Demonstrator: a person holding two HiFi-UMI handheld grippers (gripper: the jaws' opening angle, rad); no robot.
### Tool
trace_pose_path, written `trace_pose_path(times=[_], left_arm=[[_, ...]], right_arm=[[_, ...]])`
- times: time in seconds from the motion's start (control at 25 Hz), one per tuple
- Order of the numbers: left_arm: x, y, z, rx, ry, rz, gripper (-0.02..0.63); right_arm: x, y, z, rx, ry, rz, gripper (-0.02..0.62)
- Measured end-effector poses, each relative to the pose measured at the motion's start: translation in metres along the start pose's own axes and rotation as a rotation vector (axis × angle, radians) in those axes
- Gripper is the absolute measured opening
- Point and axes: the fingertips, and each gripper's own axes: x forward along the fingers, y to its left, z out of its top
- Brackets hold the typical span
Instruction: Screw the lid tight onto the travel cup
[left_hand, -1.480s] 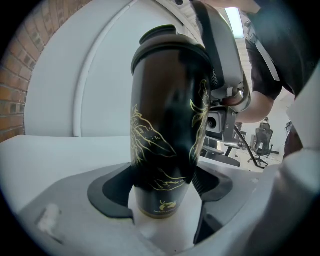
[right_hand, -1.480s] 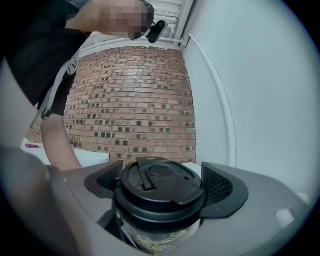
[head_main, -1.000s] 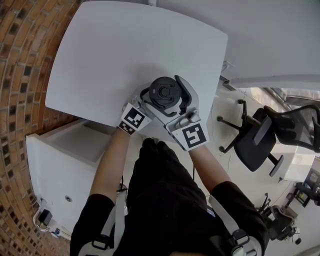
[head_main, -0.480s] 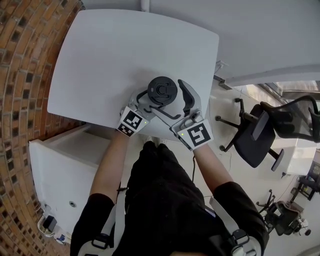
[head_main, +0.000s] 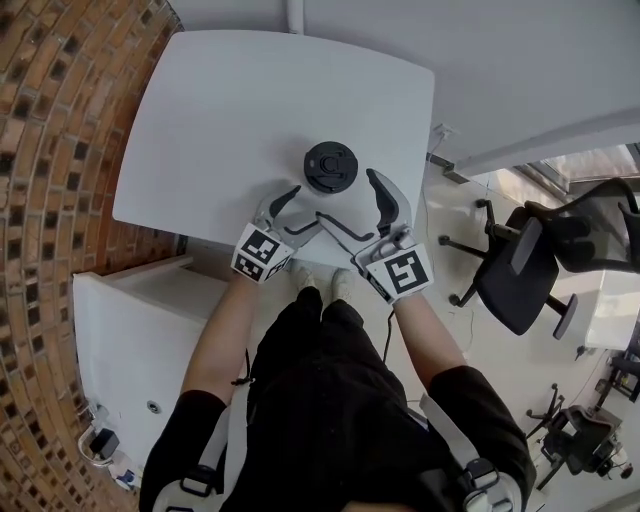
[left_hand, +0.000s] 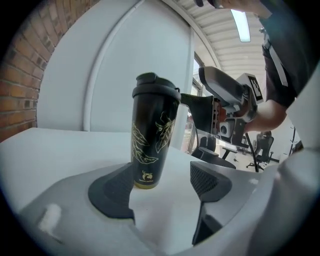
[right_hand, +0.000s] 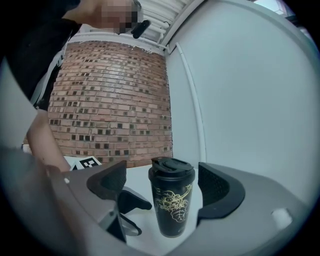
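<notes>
Travel cup (right_hand: 171, 202) stood free of both our tools. Our right gripper (head_main: 355, 208) had just been closing its jaws slightly, yet they gaped wide with nothing pressed between; our left gripper (left_hand: 160, 175) gaped empty too. Just ahead of both, the cup rested upright on the table (head_main: 250, 110), lid (right_hand: 172, 166) on. To tighten well, we judged the left should clamp the body while the right twisted the lid squarely.

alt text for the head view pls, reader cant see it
Seen from above, a lidded black travel cup stands on a white table. The left gripper and right gripper sit just short of it, both open, neither touching the cup.
</notes>
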Motion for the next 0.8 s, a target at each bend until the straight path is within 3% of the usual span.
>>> trace_pose_path(times=[0.08,0.16,0.2,0.48,0.56,0.8], left_arm=[[-0.011,-0.005,0.012,-0.012,-0.032,0.019,0.259],[-0.023,-0.011,0.023,-0.01,-0.062,0.044,0.069],[-0.028,-0.015,0.028,-0.012,-0.075,0.05,0.011],[-0.058,-0.061,0.047,-0.015,-0.161,0.09,0.002],[-0.071,-0.08,0.048,-0.011,-0.178,0.112,0.002],[-0.108,-0.147,0.068,-0.002,-0.258,0.16,0.002]], right_arm=[[-0.007,0.005,0.009,0.006,-0.02,0.003,0.421],[-0.016,0.01,0.019,0.022,-0.043,0.014,0.382],[-0.021,0.012,0.023,0.034,-0.058,0.021,0.332],[-0.067,0.036,0.031,0.056,-0.12,0.088,0.104],[-0.085,0.05,0.034,0.057,-0.133,0.114,0.009],[-0.155,0.088,0.052,-0.025,-0.132,0.17,0.005]])
